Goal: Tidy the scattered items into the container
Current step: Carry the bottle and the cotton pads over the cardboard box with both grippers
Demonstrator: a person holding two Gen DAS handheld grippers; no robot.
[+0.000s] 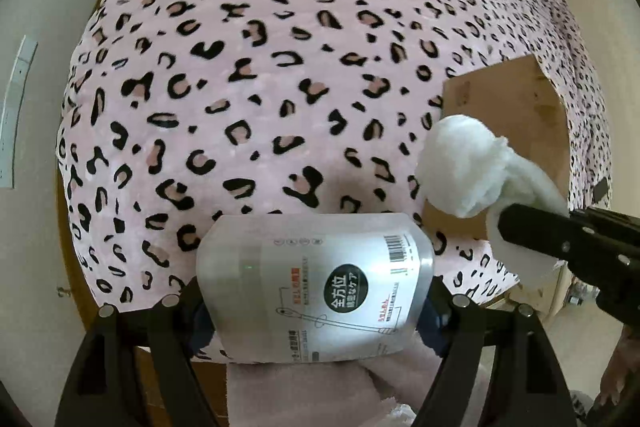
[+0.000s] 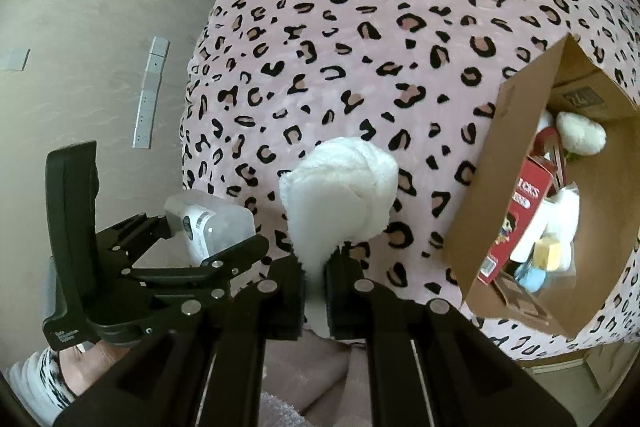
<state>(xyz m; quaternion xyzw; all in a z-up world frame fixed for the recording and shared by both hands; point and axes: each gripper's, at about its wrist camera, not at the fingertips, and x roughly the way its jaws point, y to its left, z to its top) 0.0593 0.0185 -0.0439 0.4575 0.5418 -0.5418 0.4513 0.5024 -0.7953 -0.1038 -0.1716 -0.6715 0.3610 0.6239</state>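
Left gripper (image 1: 316, 301) pinches tub (image 1: 316, 279), base hidden; right gripper (image 2: 315, 297) clamps cloth (image 2: 340, 195) (tail cut off); box (image 2: 516, 163) contents blurred.

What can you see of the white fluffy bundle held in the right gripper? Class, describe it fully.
The white fluffy bundle looks like soft cotton or fleece, gathered into a rounded, lumpy ball with a narrow tail. The right gripper is shut on that tail, so the ball stands clear above the fingertips. It hangs over the pink leopard-print blanket without touching it, left of the open cardboard box.
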